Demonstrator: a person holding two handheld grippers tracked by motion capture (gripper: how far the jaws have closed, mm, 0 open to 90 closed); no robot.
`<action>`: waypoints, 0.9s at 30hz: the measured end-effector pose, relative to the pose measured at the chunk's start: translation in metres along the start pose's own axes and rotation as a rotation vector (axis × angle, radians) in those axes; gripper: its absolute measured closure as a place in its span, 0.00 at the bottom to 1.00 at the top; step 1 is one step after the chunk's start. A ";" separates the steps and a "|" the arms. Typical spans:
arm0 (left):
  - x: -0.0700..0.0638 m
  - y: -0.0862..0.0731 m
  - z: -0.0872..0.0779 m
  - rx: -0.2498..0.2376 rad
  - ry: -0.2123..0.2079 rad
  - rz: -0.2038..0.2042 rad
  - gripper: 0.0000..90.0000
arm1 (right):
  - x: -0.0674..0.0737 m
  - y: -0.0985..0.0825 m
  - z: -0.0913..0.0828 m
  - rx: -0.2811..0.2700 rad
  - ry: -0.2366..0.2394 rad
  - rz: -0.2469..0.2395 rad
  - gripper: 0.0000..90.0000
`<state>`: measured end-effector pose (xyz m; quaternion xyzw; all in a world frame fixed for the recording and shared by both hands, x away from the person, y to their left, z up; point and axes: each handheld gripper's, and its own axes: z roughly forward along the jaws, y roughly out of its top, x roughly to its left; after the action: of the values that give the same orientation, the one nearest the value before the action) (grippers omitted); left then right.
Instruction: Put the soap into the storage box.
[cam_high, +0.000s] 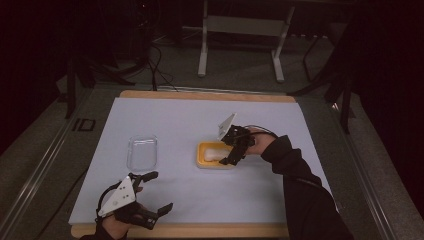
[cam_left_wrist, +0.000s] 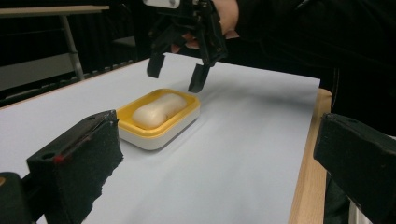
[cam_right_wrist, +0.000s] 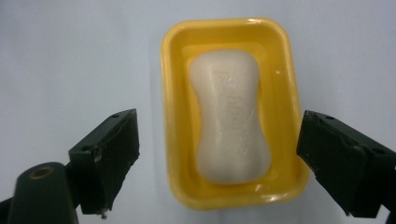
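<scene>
The right gripper (cam_high: 234, 150) hangs just above the yellow soap dish (cam_high: 200, 150), its jaws spread wide and empty; in the right gripper view they stand to either side of the dish and touch neither it nor the bar of soap (cam_right_wrist: 232, 116). The soap lies flat inside the dish, hollow-waisted, with its embossed face up, so by my reading the placing step is done and the release finished. The bar's long axis runs along the dish's own length: across the table in the high view, and up and down between the jaws in the right gripper view. The left gripper (cam_high: 152, 192) rests near the front edge of the white sheet (cam_high: 175, 120), jaws also wide apart with nothing between them, well apart from the dish. Just beyond it lies a clear plastic lid (cam_high: 142, 152), flat on the sheet, to the left of the dish. The likely next move is fetching that lid, which calls for a pinch on its thin rim and for turning its length to match the dish.
</scene>
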<state>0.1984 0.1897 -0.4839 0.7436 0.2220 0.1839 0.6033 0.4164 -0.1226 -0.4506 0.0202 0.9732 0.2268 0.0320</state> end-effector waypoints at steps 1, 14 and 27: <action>0.000 0.000 0.000 0.000 0.001 0.000 0.01 | 0.001 -0.003 -0.002 -0.009 -0.002 0.007 0.14; 0.000 0.000 0.000 -0.001 0.000 -0.003 0.01 | 0.014 -0.027 -0.026 -0.114 -0.104 0.202 0.16; 0.000 0.000 0.000 0.000 0.001 -0.001 0.01 | 0.036 -0.056 -0.034 -0.166 -0.249 0.380 0.13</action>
<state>0.1982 0.1895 -0.4839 0.7434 0.2227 0.1839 0.6032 0.3763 -0.1862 -0.4470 0.2279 0.9185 0.3037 0.1100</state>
